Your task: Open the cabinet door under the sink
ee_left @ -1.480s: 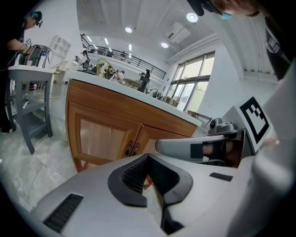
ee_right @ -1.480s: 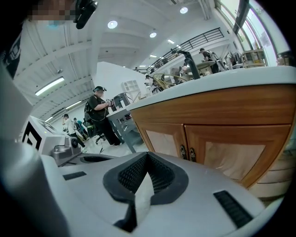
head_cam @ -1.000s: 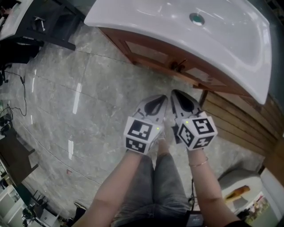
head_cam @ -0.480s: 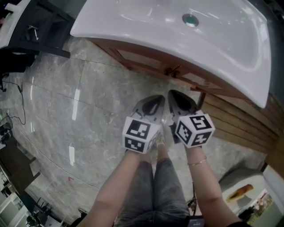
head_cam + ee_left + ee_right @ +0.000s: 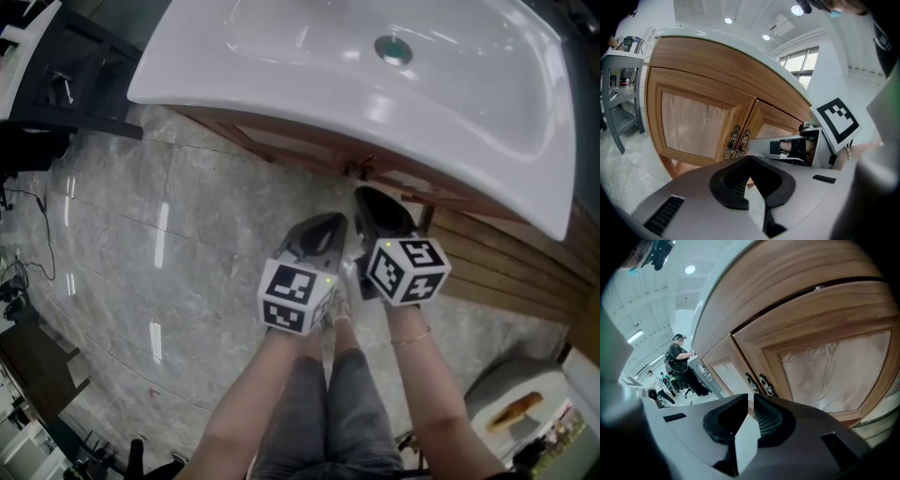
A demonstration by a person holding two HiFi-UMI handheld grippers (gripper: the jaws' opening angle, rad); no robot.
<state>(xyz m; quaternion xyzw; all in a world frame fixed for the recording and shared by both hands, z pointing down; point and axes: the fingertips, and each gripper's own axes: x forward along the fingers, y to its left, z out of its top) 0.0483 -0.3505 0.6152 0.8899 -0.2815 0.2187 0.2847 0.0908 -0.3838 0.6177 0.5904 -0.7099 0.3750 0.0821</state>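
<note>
Biggest worry here: my right gripper (image 5: 751, 401) is only just cracking its jaws apart, with nothing between them. The small dark ornate metal handles (image 5: 759, 384) sit side by side right at the seam where the two doors meet. If I go in with a gap this narrow, I reckon I'll bump a handle instead of straddling it. Or I'll catch both handles at once and tug on two doors. They look thin and scrolly, probably slick metal, so a shallow pinch could slip off once I pull.

My left gripper (image 5: 751, 163) has its jaws pressed together, empty, and sits just beside the right one. It could get in the way of the door's swing. Same goes for my legs (image 5: 328, 403), since I'm close in front of the cabinet. The white glossy ceramic sink basin (image 5: 375, 84) also overhangs the doors, so lifting my hand on the pull could knock its rim.

The warm brown wooden cabinet doors (image 5: 701, 124) are both closed, under the front edge of the sink and ahead of both grippers. The cabinet front is curved. Each framed door has a pale cloudy inset panel, frosted glass or crinkled fabric, can't tell which. The wood looks smooth and varnished. The shiny grey marble-look tile floor (image 5: 187, 216) reflects the lights, so it's probably slippery underfoot.
</note>
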